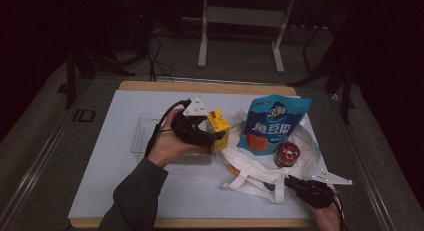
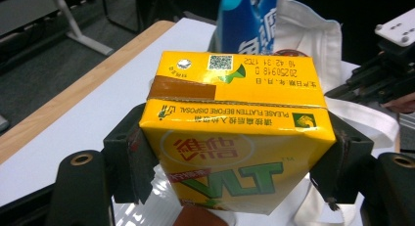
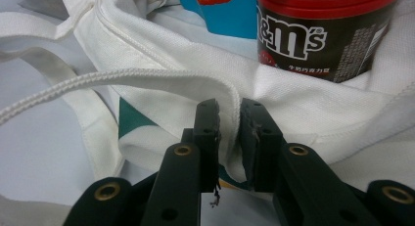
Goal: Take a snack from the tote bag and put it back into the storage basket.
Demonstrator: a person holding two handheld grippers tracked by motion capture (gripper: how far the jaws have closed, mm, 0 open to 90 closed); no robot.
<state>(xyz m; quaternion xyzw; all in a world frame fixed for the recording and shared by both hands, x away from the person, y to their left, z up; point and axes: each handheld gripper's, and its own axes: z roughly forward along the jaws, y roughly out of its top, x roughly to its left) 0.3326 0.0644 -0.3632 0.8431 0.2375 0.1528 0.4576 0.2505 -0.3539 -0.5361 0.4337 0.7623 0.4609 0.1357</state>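
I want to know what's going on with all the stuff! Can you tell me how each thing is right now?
Yellow drink carton: closed, clamped between the left gripper's jaws, above the bag.
White cloth bag: open, rim pinched by the right gripper.
Blue snack pouch: upright in the bag.
M&M's tub: red lid on, in the bag.
Clear tray: flat on the table.

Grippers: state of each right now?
Left gripper: closed on the yellow drink carton.
Right gripper: closed on the white tote bag edge.
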